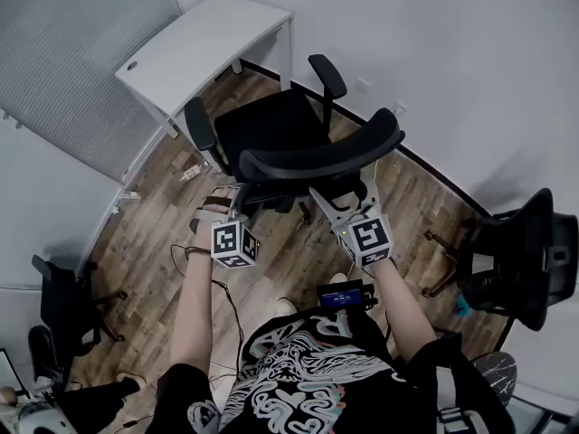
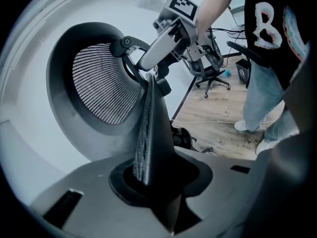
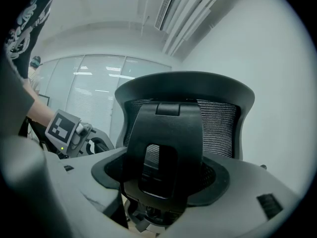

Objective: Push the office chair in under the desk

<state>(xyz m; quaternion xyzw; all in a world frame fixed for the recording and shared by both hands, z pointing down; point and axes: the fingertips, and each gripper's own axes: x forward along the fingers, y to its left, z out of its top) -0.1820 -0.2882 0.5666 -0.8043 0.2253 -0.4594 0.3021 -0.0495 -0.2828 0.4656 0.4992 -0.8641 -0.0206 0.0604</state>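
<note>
A black mesh office chair stands on the wood floor, its seat facing the white desk and partly in front of it. I stand behind its curved backrest. My left gripper is at the backrest's left side. In the left gripper view my left gripper is shut on the thin side edge of the backrest. My right gripper is at the middle of the back. In the right gripper view my right gripper holds the black back support between its jaws.
A second black chair stands at the right by the curved white wall, and a third at the lower left by the glass partition. A thin cable trails over the floor near my feet.
</note>
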